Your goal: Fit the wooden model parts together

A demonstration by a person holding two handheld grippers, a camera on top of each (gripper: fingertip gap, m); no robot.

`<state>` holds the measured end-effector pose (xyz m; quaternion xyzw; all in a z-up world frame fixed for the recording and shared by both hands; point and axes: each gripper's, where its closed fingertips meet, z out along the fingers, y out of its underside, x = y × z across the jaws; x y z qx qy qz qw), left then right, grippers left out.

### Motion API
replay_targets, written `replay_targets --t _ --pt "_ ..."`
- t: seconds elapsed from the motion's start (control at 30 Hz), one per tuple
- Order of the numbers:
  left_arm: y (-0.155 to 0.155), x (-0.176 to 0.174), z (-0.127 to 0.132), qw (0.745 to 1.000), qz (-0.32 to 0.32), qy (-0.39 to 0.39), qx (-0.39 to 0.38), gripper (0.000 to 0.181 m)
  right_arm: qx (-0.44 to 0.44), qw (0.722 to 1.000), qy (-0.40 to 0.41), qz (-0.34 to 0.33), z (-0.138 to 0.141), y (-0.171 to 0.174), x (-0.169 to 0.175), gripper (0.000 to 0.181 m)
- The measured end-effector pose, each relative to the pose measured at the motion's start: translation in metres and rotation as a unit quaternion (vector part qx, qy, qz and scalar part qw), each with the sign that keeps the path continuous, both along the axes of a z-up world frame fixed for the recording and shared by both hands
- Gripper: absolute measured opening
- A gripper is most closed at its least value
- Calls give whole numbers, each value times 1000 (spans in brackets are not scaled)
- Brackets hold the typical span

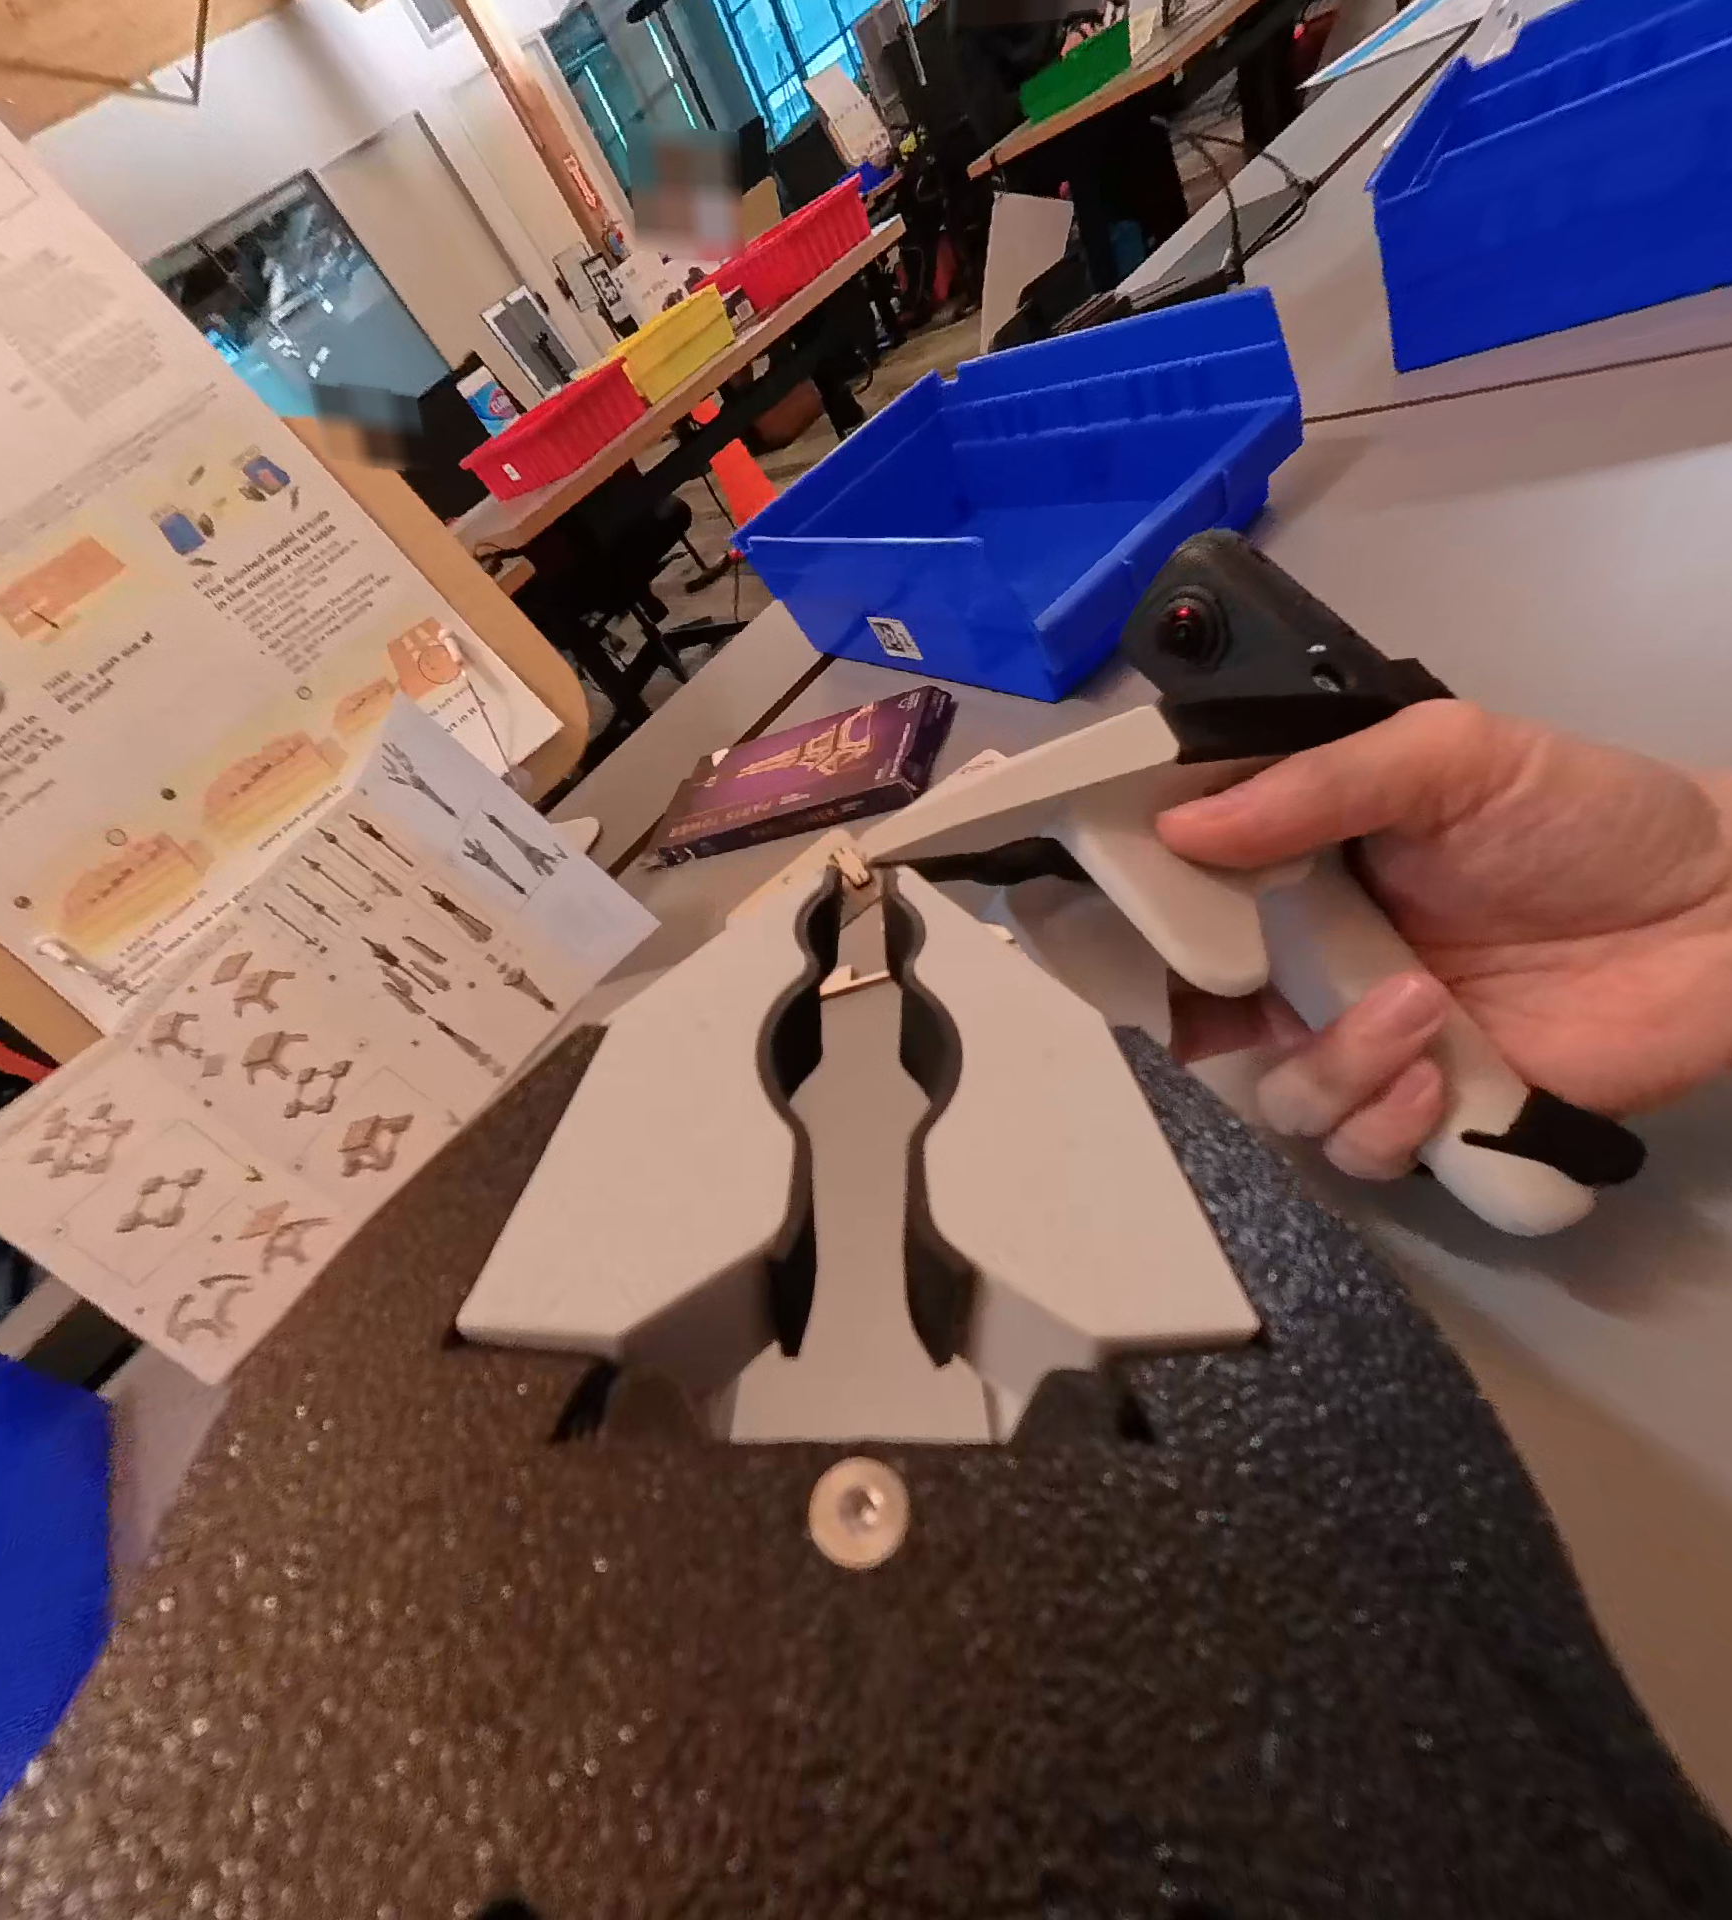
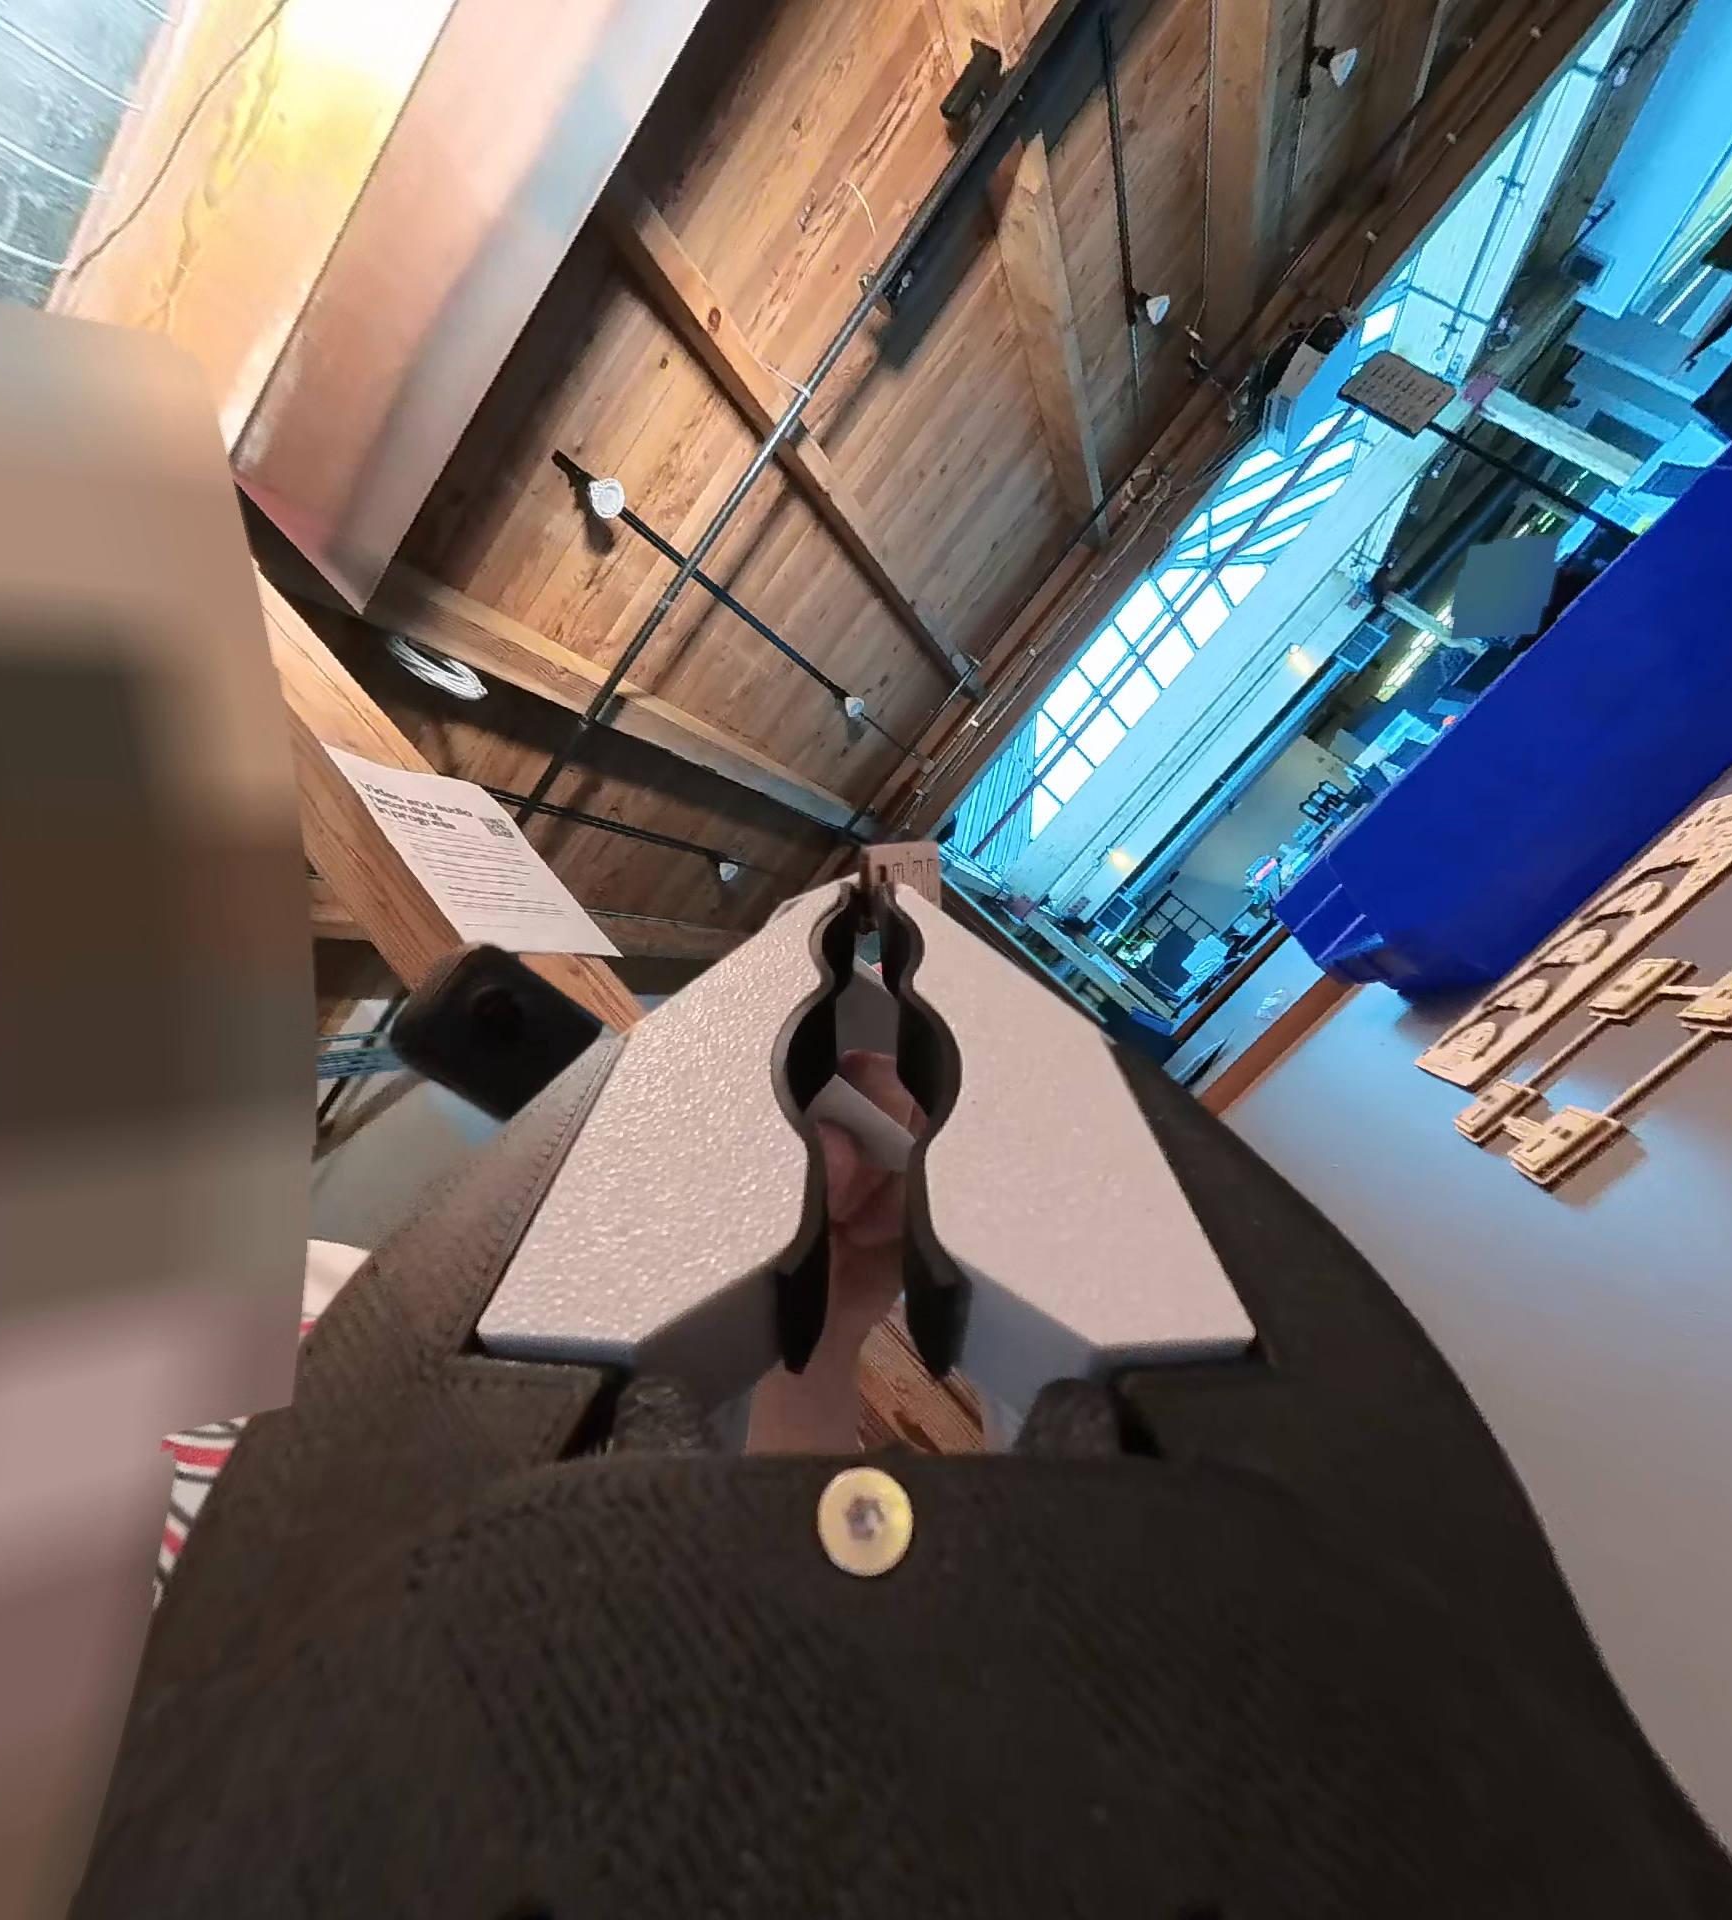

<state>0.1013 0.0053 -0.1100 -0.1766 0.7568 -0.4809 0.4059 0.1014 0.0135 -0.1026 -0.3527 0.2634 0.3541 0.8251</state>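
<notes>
My left gripper [image 1: 857, 896] is shut, and a thin pale wooden part [image 1: 849, 982] shows between its jaws. A small wooden part [image 1: 854, 871] sits at its tips. My right gripper [image 1: 888, 852], held by a hand [image 1: 1527, 914], comes in from the right, and its tip meets the left gripper's tip at that small part. In the right wrist view my right gripper [image 2: 877, 904] points up toward the ceiling, shut on a small slotted wooden part [image 2: 901, 864]. How the two parts touch is hidden by the fingers.
On the grey table [image 1: 1568, 623] are a blue bin [image 1: 1028, 540], a larger blue bin [image 1: 1610, 187] and a purple box [image 1: 810, 769]. A folded instruction sheet [image 1: 270, 1039] stands left. A laser-cut wooden parts sheet [image 2: 1610, 935] lies by a blue bin [image 2: 1568, 790]. My left and right fingertips are right by each other.
</notes>
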Motion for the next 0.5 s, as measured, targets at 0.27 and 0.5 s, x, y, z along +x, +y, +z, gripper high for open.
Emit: replay_targets --t 0.27,0.5 --pt "0 -3 -9 988 -45 104 -106 0 -27 999 -47 -7 0 -1 -5 2" --pt "4 -5 -13 981 -55 129 -134 0 -30 999 -41 8 -6 3 -6 0"
